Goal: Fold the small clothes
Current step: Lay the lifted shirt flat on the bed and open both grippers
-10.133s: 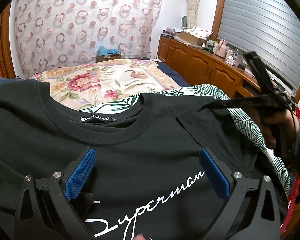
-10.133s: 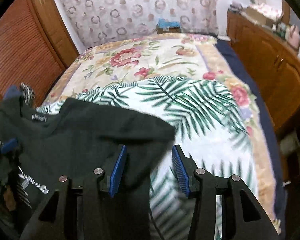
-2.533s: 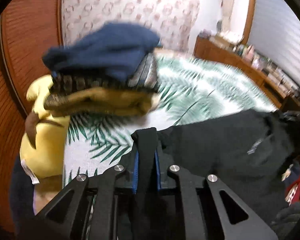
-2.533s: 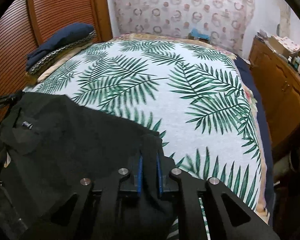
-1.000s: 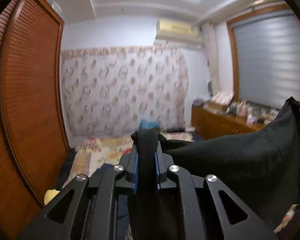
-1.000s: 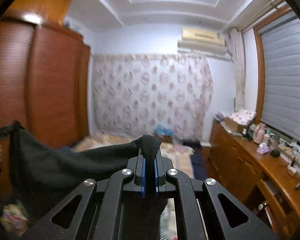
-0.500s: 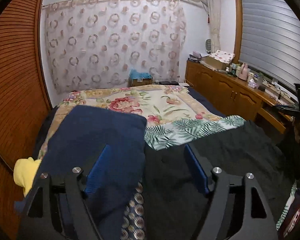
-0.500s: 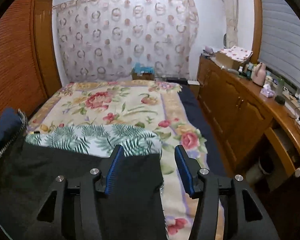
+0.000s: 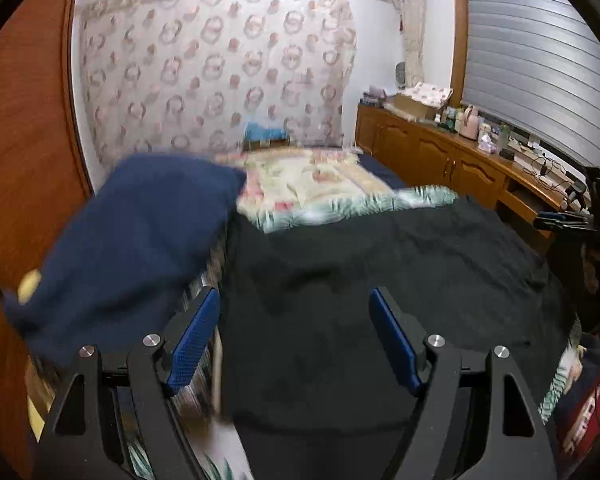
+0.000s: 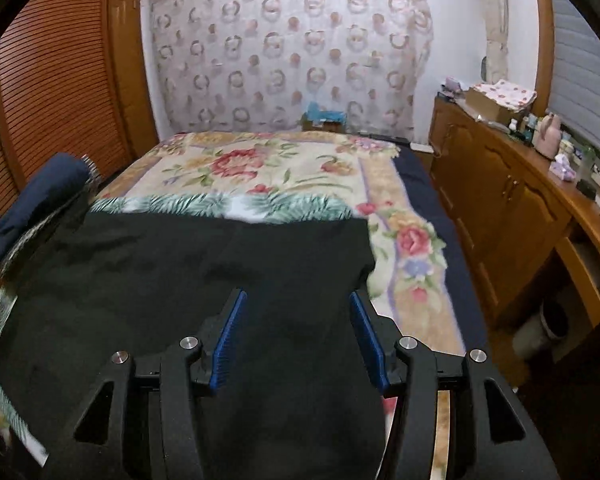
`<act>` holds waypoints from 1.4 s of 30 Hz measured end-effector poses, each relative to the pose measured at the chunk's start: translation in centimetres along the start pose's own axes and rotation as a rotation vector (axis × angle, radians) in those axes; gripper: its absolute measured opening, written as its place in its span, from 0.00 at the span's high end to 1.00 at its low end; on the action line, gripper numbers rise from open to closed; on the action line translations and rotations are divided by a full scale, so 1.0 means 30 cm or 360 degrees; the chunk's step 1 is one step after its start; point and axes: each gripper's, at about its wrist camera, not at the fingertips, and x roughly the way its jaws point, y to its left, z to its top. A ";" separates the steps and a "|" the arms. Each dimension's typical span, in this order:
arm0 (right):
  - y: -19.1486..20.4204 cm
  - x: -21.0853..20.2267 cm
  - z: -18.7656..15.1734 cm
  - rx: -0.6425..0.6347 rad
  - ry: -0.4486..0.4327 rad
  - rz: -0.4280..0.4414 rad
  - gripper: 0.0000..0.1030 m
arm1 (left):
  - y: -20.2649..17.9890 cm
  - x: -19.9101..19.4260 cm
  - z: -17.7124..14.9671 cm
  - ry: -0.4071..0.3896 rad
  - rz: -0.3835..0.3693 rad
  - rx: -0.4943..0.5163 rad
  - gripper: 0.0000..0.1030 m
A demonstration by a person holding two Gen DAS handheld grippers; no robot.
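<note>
The black shirt (image 10: pixel 204 280) lies spread flat on the bed (image 10: pixel 284 172), its near edge cut off by the frame. The left gripper (image 9: pixel 294 340) is spread wide and holds nothing. The right gripper (image 10: pixel 296 332) is likewise wide and empty over the shirt's right edge. The navy garment (image 9: pixel 132 232) at left is motion-blurred; what lies beneath it is indistinct.

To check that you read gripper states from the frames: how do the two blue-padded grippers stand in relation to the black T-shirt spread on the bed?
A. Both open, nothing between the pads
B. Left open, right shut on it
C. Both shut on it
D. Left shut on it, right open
A: the left gripper and the right gripper both show blue pads spread wide apart, with the black T-shirt lying flat below them.
</note>
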 end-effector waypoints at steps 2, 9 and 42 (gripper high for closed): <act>-0.010 -0.025 -0.038 0.0009 0.0036 0.0040 0.47 | -0.011 0.002 -0.064 0.0054 -0.0002 -0.0007 0.25; -0.089 -0.072 -0.178 0.0077 0.0174 0.0064 0.47 | -0.004 0.029 -0.192 0.0203 0.0013 -0.0056 0.25; -0.088 0.042 -0.166 0.0054 0.0061 -0.0140 0.46 | 0.026 0.070 -0.238 0.0276 -0.0003 -0.0188 0.21</act>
